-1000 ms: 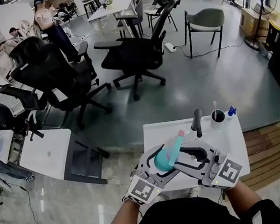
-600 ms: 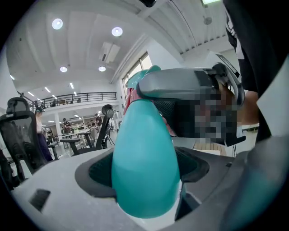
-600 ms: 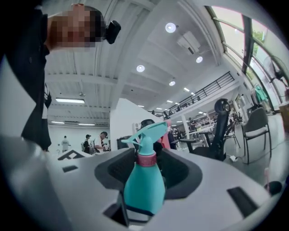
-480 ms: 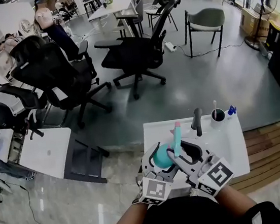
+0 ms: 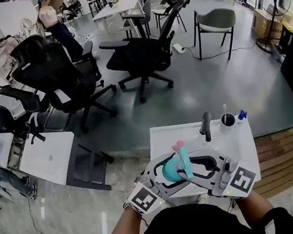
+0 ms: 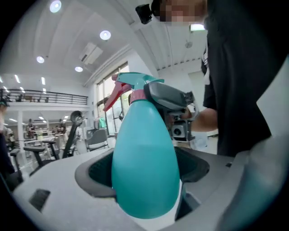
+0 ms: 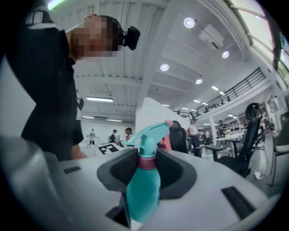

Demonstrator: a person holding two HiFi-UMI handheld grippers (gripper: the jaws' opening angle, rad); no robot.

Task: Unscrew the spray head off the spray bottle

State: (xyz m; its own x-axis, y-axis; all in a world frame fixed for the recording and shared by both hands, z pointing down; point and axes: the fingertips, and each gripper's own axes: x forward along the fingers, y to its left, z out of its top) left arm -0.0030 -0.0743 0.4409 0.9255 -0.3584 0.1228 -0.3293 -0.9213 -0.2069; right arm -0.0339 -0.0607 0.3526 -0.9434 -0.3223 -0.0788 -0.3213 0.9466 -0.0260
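The left gripper (image 5: 164, 177) is clamped round the rounded teal body of the spray bottle (image 6: 144, 167), which is held in the air above the near edge of the white table (image 5: 241, 144), close in front of the person. The spray head (image 7: 146, 135) is tilted up and away, with its pink trigger (image 6: 113, 97) at the front. The pink collar (image 7: 146, 162) under the head is seated between the pads of the right gripper (image 5: 191, 166), whose jaws have just been closing and are now pressed on the collar from both sides.

The unscrewing is judged to be under way, with the head not yet off. It is probably done best if the body is kept from rolling in the left jaws and the right grip is kept on the collar, not the trigger, and turned about the neck's own line. A hard squeeze on the body is best avoided.

No brand, label or writing can be read on the bottle; only square black-and-white markers (image 5: 145, 198) are seen on the gripper cubes.
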